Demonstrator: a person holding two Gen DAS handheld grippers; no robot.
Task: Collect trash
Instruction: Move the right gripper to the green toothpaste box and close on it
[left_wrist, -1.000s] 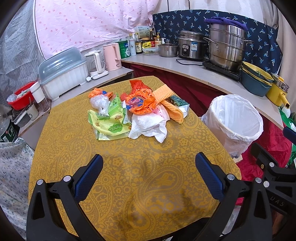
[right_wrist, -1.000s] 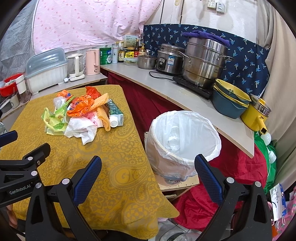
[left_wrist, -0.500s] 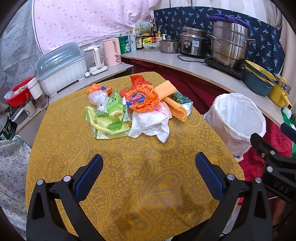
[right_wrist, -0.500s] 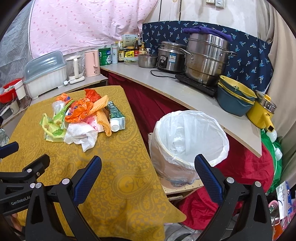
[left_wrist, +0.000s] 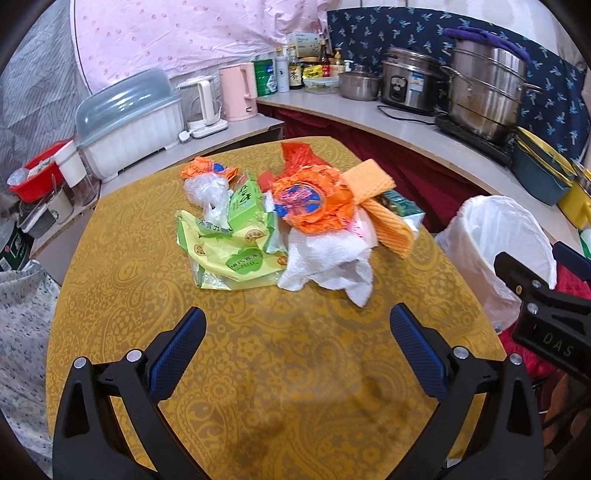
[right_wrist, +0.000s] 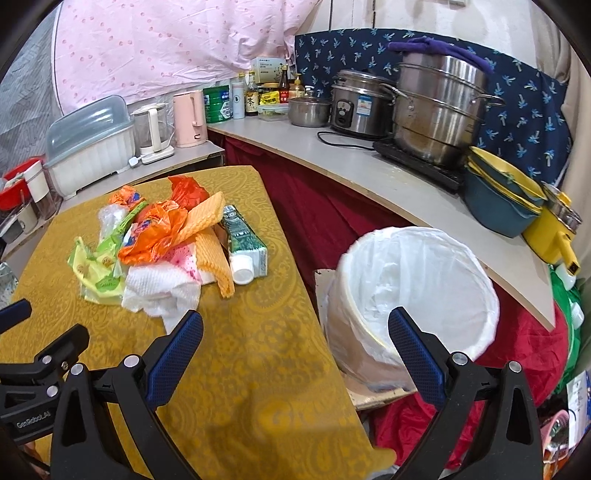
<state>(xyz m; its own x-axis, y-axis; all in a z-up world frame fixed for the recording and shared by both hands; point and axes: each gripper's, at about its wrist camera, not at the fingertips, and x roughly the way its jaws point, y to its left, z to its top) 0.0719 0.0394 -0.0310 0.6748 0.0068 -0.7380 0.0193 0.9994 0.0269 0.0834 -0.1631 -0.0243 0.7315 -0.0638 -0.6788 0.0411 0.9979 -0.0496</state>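
Both grippers, left and right, gape empty and have edged closer to the trash ahead. No piece is picked yet; the bin sits under the right one.

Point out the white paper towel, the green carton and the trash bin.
white paper towel (left_wrist: 325, 258), left wrist view, middle of the crumpled sheet.
green carton (right_wrist: 243, 236), right wrist view, its long printed side.
trash bin (right_wrist: 417, 232), right wrist view, far rim.
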